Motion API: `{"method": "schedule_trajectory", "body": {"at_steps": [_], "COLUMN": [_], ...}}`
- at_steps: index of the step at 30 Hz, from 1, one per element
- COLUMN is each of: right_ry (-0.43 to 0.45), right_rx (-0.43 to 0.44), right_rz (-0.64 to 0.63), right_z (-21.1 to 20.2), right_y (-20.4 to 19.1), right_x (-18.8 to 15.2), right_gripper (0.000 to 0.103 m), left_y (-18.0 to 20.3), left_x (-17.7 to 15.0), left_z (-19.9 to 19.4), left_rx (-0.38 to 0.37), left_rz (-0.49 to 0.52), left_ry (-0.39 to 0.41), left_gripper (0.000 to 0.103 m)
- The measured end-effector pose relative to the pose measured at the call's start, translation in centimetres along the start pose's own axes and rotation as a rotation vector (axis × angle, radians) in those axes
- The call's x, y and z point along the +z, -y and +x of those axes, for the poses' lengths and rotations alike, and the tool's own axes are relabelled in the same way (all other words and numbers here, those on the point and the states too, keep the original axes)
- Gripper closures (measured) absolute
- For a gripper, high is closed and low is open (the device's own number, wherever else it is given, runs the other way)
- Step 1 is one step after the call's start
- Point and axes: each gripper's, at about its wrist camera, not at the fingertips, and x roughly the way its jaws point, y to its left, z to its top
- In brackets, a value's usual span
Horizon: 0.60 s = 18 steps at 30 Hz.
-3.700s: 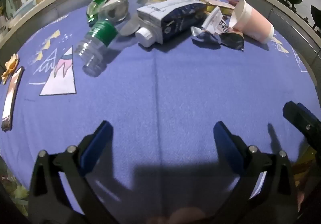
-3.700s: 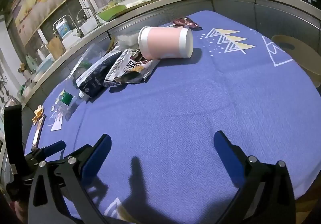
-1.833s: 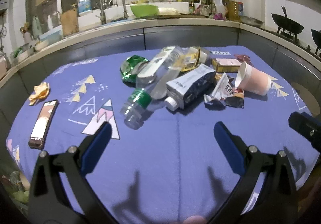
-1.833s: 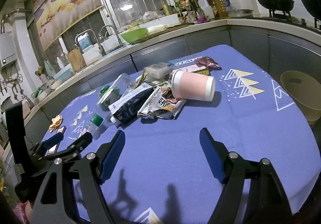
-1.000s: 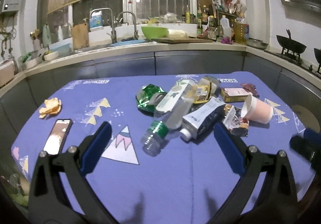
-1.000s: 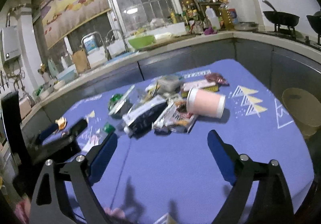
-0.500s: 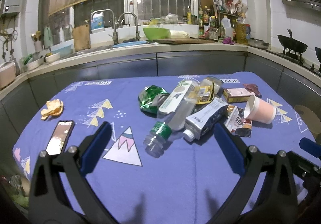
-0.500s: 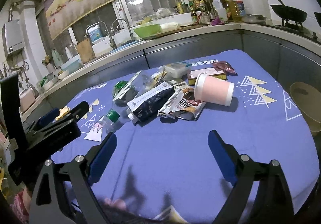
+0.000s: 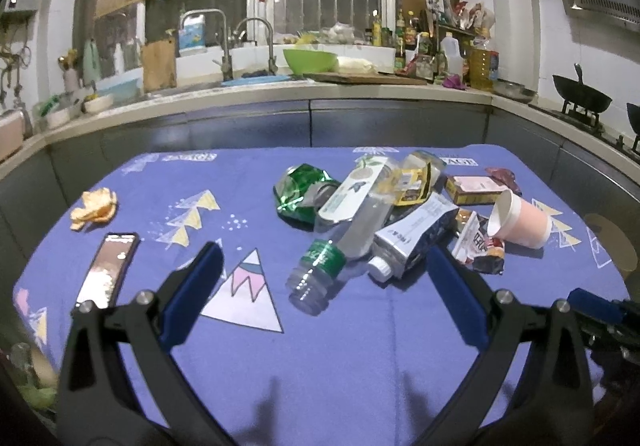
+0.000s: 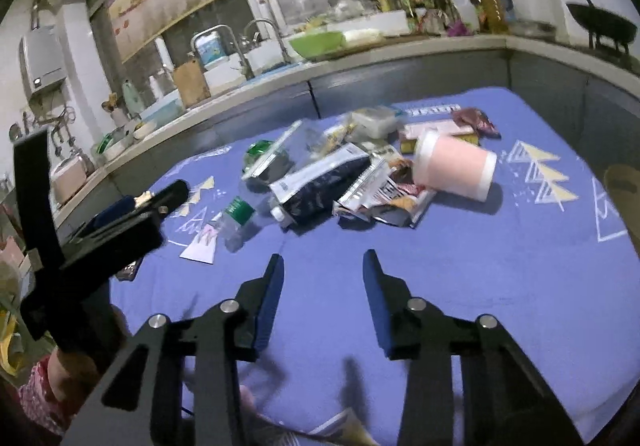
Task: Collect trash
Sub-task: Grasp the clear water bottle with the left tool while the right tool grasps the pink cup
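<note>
A pile of trash lies on the blue tablecloth point(image 9: 360, 346): a clear plastic bottle point(image 9: 340, 242) with a green band, a dark carton point(image 9: 416, 238), a pink paper cup point(image 9: 520, 220) on its side, a green crumpled wrapper point(image 9: 300, 186) and a snack bag point(image 9: 476, 246). My left gripper point(image 9: 324, 258) is open and empty, held above the near table. My right gripper point(image 10: 323, 262) is partly open and empty, short of the carton point(image 10: 320, 182) and the pink cup point(image 10: 454, 166). The left gripper body point(image 10: 120, 226) shows at the left of the right wrist view.
A phone point(image 9: 108, 270) and an orange peel point(image 9: 94, 208) lie at the table's left. A small box point(image 9: 474, 188) and a dark red wrapper point(image 9: 504, 176) lie behind the cup. A kitchen counter with sink point(image 9: 240, 62) and a green bowl point(image 9: 310, 60) runs behind. A tan stool point(image 10: 624, 186) stands right.
Both grippers have risen and tilted up from close over the cloth, so the whole table shows. The right gripper's jaws have narrowed in the last half second.
</note>
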Motion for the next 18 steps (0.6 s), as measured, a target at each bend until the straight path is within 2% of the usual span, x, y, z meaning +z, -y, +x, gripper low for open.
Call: {"method": "schedule_trajectory", "body": {"at_steps": [3,7,10,12,14,18], "right_ry": [-0.004,-0.001,0.012,0.028,0.053,0.036], "right_rx": [-0.031,-0.055,-0.061,-0.032,-0.028,-0.039], "right_rz": [0.044,0.126,0.194,0.269,0.315,0.288], "right_z": [0.6,1.1,1.2,0.9,0.6,1.0], "right_y": [1.8,5.0,7.3,8.8,9.8,10.0], "right_x": [0.3,1.2,1.9,1.8,1.7,2.1], "right_gripper": [0.065,0.064,0.051,0.033,0.028,0.028], "left_y": [-1.0,-1.4,0.2,0.8,-0.2,-3.3], "left_x": [0.2,1.1,1.9,2.4,2.7,1.9], "left_z": [1.5,3.4,4.7,5.7,7.3,10.3], "left_rx": [-0.038,-0.069,-0.116,-0.103,-0.085,-0.053], "left_rz": [-0.008,-0.009,0.07,0.12,0.107,0.014], "left_ry": [-0.041,-0.055,-0.044,-0.05,-0.082,-0.192], "left_gripper": [0.021,0.024,0.024,0.024,0.024,0.024]}}
